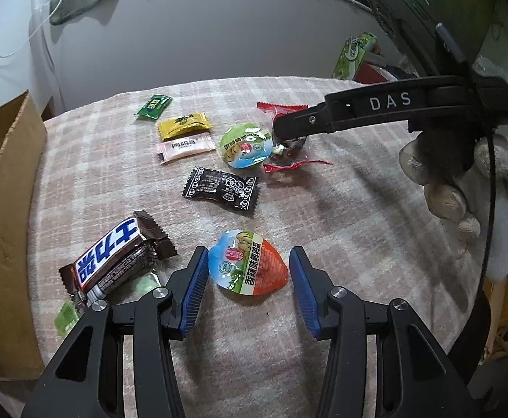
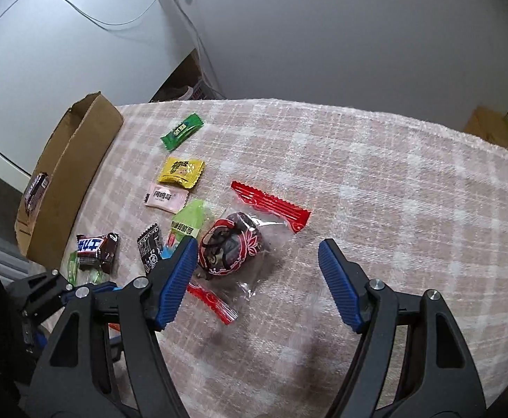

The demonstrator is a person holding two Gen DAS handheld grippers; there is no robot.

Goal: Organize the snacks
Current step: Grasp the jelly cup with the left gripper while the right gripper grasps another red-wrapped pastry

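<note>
left gripper (image 1: 248, 280) has its jaws apart around the orange jelly cup (image 1: 248, 264), pads not touching it. right gripper (image 2: 258, 280) is wide open over the red-ended clear packet (image 2: 233, 247); that packet sits just past the jelly cup, maybe touching the green-lidded cup (image 1: 246, 144).

1. Left wrist camera sits just behind its own blue-padded fingers (image 1: 198, 289), looking steeply down, close over the checked tablecloth (image 1: 341, 209), a jelly cup (image 1: 248, 263) right in front.
2. Right wrist camera, same kind of seat behind its fingers (image 2: 337, 285), also angled steeply down, close above a red-ended clear packet (image 2: 233, 249).
3. Shared ground: both take in the green sachet (image 1: 153, 106) (image 2: 181, 130), yellow sachet (image 1: 184, 125) (image 2: 181, 170), chocolate bar (image 1: 114, 254) (image 2: 95, 247) and cardboard box (image 1: 6, 209) (image 2: 72, 170).
4. Left view even catches the right gripper (image 1: 285, 132) from the side.
</note>
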